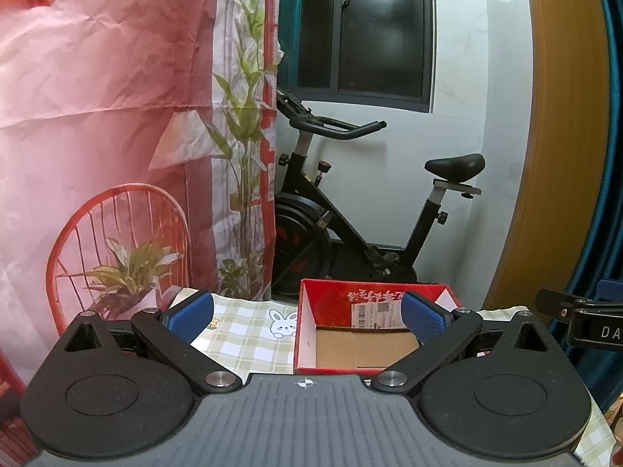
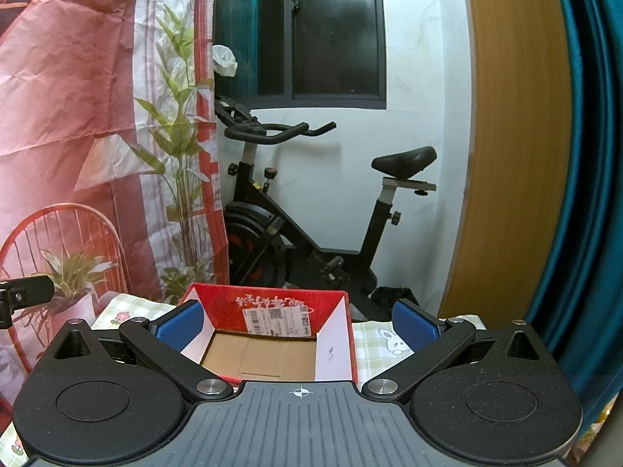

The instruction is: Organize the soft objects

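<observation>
While both grippers, left (image 1: 307,317) & right (image 2: 298,325), gape wide w/ nothing held, red box (image 2: 272,303) sits on checked cloth (image 1: 249,330).

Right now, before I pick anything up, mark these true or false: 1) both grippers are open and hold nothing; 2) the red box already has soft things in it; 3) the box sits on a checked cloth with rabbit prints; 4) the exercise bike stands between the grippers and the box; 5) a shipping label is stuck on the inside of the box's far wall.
1) True: the left gripper and the right gripper are both open and hold nothing.
2) False: the red box shows only its bare cardboard floor.
3) True: it sits on the checked cloth with rabbit prints.
4) False: the exercise bike stands behind the box, by the wall.
5) True: the label is on the far inner wall.
</observation>
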The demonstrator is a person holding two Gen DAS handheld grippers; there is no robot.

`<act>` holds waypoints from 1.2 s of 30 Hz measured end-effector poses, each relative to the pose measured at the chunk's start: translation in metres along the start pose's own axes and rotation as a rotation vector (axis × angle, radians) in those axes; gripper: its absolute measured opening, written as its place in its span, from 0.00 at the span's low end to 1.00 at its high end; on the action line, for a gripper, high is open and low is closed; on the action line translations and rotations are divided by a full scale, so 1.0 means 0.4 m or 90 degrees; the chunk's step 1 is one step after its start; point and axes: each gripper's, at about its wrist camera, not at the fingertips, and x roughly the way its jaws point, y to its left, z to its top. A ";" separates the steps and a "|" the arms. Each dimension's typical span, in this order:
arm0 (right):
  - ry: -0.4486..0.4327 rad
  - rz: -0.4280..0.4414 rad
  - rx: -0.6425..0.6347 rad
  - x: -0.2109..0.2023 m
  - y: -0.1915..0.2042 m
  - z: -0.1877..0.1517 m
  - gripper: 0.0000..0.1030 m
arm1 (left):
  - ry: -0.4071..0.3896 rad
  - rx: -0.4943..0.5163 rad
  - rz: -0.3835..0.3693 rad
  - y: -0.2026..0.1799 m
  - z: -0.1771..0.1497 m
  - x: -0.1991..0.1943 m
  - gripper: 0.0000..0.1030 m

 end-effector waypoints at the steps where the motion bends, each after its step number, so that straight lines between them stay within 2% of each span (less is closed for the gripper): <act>1: -0.002 0.001 -0.002 0.002 0.001 -0.005 1.00 | -0.002 -0.004 -0.002 0.001 -0.002 0.000 1.00; 9: 0.002 0.037 -0.014 0.017 0.003 -0.037 1.00 | -0.030 -0.059 -0.025 0.026 -0.038 0.025 1.00; 13: 0.022 0.045 -0.015 0.048 0.003 -0.083 1.00 | -0.028 -0.050 -0.024 0.025 -0.073 0.050 1.00; 17: 0.044 0.056 0.001 0.075 -0.004 -0.134 1.00 | 0.003 -0.022 -0.008 0.024 -0.111 0.086 1.00; 21: 0.083 0.057 -0.001 0.113 -0.005 -0.185 1.00 | 0.065 -0.031 -0.011 0.044 -0.140 0.138 1.00; 27: 0.151 0.053 0.001 0.152 -0.010 -0.251 1.00 | 0.122 -0.001 -0.020 0.066 -0.182 0.202 1.00; 29: 0.181 0.040 0.006 0.167 -0.013 -0.263 1.00 | 0.129 0.003 -0.024 0.070 -0.188 0.209 1.00; 33: 0.178 0.055 0.004 0.177 -0.019 -0.271 0.98 | 0.120 0.005 -0.035 0.083 -0.194 0.226 1.00; 36: 0.189 0.070 -0.007 0.190 -0.014 -0.277 0.89 | 0.127 -0.002 -0.051 0.081 -0.204 0.240 1.00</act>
